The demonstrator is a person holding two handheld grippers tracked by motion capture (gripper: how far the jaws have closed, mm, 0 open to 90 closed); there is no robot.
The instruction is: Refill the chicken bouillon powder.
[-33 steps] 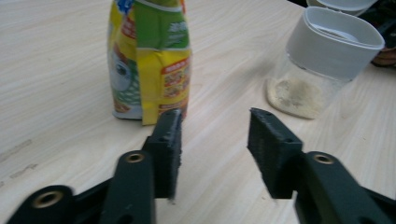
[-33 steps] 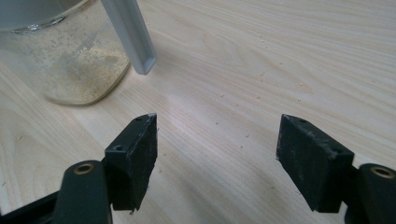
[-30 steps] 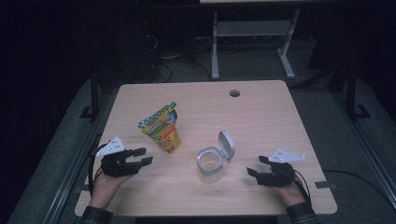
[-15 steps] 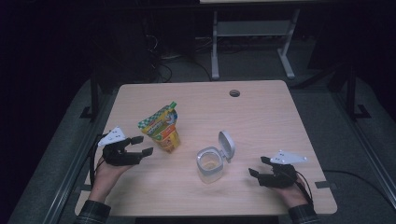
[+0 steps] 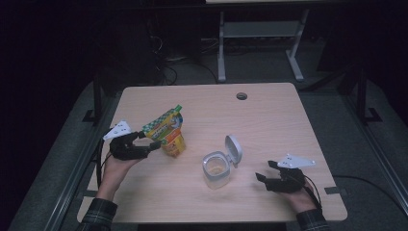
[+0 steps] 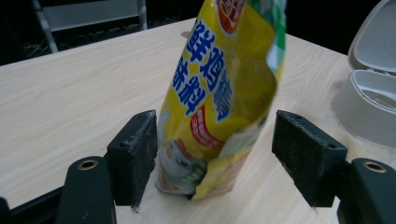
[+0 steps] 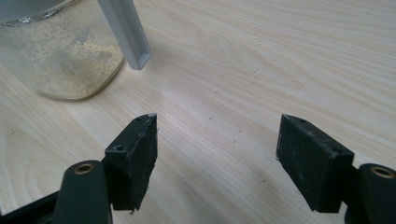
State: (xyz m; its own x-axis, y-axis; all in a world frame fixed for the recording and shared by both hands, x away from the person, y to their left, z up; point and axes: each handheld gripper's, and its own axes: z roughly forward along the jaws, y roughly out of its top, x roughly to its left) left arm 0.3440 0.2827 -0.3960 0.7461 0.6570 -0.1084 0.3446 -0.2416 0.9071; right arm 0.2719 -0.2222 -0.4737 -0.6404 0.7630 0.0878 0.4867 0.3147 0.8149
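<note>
Stretching across the whole scene is the pale wooden table (image 5: 269,120), and on it two things matter. Nearer the left side stands the yellow seasoning pouch (image 5: 169,132), upright with its top leaning over, torn open above. Near the middle sits the clear jar (image 5: 215,169), its hinged lid (image 5: 234,150) flipped up and a little yellowish powder at the bottom.

Now the left tool (image 6: 215,154) — jaws spread, they have just been opening wider, and the pouch (image 6: 219,102) stands between them; one pad looks right against its lower edge, the other well clear, so no squeeze on it as I read it. Over on the right, the right tool (image 7: 217,156) rests low by the table's near edge, jaws apart with nothing between them, the jar (image 7: 60,51) just ahead of it.

How will that pouch handle? Light, soft and crinkly, I'd say, with slick film that buckles under a pinch. Squeeze too high and the open mouth could fold or spill powder. Best bet looks like the lower middle of the body, flat faces between the pads, firm but gentle.
</note>
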